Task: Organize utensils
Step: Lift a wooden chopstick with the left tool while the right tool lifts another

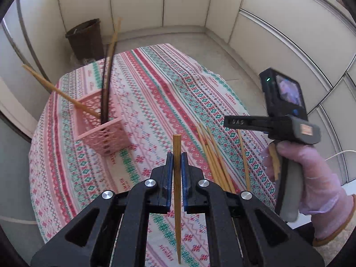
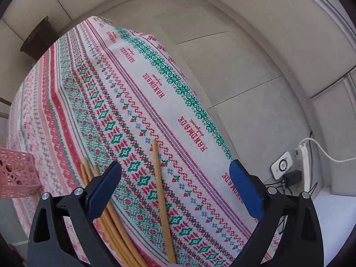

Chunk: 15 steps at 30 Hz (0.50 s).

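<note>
My left gripper (image 1: 177,163) is shut on a wooden chopstick (image 1: 177,191), held above the patterned tablecloth (image 1: 155,93). A pink perforated basket (image 1: 101,125) stands ahead to the left with light and dark chopsticks (image 1: 108,75) leaning in it; its corner shows in the right wrist view (image 2: 16,173). Several loose chopsticks (image 1: 214,155) lie on the cloth to the right. My right gripper (image 2: 175,182) is open above the cloth, with one loose chopstick (image 2: 161,200) between its fingers and a bundle of chopsticks (image 2: 113,220) under its left finger. It also shows from the side in the left wrist view (image 1: 231,122).
A dark wicker bin (image 1: 85,39) stands on the floor behind the table. A power strip (image 2: 303,164) with cables and a small white device (image 2: 281,165) sit on the floor to the right. The table edge (image 2: 200,102) drops off on the right.
</note>
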{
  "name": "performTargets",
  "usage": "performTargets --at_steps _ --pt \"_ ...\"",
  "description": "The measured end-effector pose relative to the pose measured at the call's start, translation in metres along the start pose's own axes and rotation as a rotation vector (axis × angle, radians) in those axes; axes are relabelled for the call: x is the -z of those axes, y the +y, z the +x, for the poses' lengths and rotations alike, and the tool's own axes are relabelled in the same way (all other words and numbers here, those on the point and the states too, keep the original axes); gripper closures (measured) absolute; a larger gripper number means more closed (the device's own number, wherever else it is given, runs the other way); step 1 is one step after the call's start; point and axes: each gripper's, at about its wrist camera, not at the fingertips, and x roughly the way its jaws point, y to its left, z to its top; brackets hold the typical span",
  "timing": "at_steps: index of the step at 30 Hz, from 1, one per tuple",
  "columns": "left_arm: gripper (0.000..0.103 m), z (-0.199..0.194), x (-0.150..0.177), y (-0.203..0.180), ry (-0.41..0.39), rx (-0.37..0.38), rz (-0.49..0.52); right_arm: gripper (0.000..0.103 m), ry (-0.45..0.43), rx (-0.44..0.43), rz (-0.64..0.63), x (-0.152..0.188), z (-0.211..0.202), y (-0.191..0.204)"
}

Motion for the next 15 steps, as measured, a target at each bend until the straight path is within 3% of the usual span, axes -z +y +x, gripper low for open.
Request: performTargets --at_steps 5,6,8,10,13,15 --pt "0.097 -0.021 0.009 0.018 -0.017 0.011 -0.008 0.025 -0.061 0.026 -0.017 0.006 0.002 0.01" --pt "0.097 -0.023 0.009 0.021 -0.021 0.013 -0.015 0.031 -0.072 0.026 -0.026 0.007 0.001 0.012" --pt "0.097 -0.025 0.01 0.025 -0.026 0.013 -0.022 0.05 -0.105 0.03 -0.068 0.01 -0.005 0.022" --pt "0.097 -0.027 0.01 0.028 -0.026 0.012 -0.026 0.084 -0.12 0.039 -0.103 0.013 -0.009 0.03" --pt "0.097 -0.028 0.011 0.03 -0.033 0.011 -0.038 0.097 -0.126 0.021 -0.102 0.017 -0.011 0.03" --pt "0.097 -0.029 0.011 0.033 -0.043 0.012 -0.049 0.097 -0.124 -0.022 -0.09 0.017 -0.013 0.025"
